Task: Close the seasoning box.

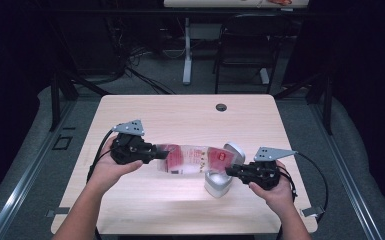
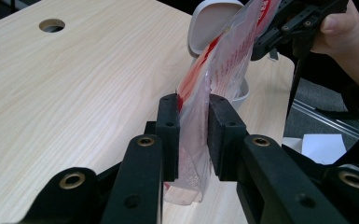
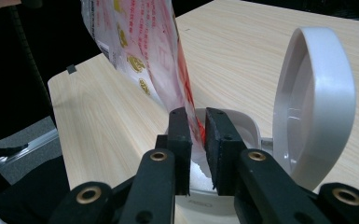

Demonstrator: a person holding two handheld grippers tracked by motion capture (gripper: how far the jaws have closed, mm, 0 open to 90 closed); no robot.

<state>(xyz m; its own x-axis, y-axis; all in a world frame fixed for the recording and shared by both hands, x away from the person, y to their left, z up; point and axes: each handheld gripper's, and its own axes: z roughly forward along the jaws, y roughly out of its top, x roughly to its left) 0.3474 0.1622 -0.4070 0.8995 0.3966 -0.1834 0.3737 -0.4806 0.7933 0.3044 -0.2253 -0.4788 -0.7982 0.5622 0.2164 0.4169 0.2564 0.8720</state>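
Note:
A clear plastic bag (image 1: 192, 159) with red print hangs stretched above the table between my two grippers. My left gripper (image 1: 162, 154) is shut on its left end; in the left gripper view the pads (image 2: 170, 135) pinch the film (image 2: 193, 140). My right gripper (image 1: 229, 171) is shut on the other end, and in the right gripper view the bag's red edge (image 3: 196, 130) runs between its jaws. That end hangs right over a white container (image 1: 217, 185) whose hinged lid (image 3: 314, 102) stands open. Something white lies inside the container (image 3: 198, 171).
The wooden table (image 1: 180, 120) has a round cable hole (image 1: 221, 107) near its far edge. Beyond it stand a dark chair (image 1: 245, 45) and a white table leg (image 1: 187, 55). A white sheet (image 2: 324, 147) lies on the floor off the right edge.

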